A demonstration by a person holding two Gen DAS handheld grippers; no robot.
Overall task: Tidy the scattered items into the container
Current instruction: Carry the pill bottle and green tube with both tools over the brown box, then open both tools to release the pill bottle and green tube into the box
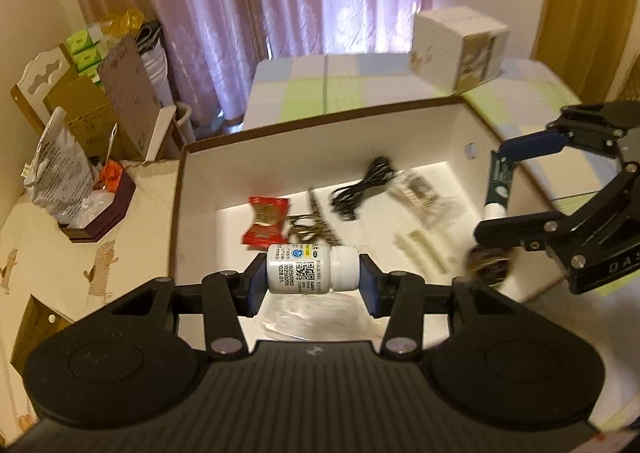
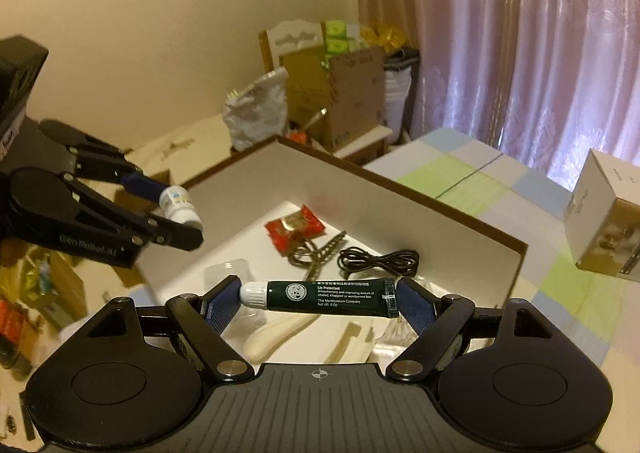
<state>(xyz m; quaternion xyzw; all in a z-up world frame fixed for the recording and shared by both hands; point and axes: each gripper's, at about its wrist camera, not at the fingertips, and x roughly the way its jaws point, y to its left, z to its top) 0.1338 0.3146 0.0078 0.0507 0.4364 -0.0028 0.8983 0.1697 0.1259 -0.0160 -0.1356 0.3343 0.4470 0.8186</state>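
**Both claws carrying items over the box**

The left claw is clamping a white pill bottle end to end, its long axis lying crosswise and its cap pointing right, above the near part of the open box. The right claw is pinching a dark green lip-balm tube lengthwise, white cap pointing left, over the box's near edge. Gripped only at their ends, both are likely risking a slip or pivot. Releasing too close to the rim could be sending the round bottle rolling out; dropping it onto the red packet or black cable could be bouncing it aside.
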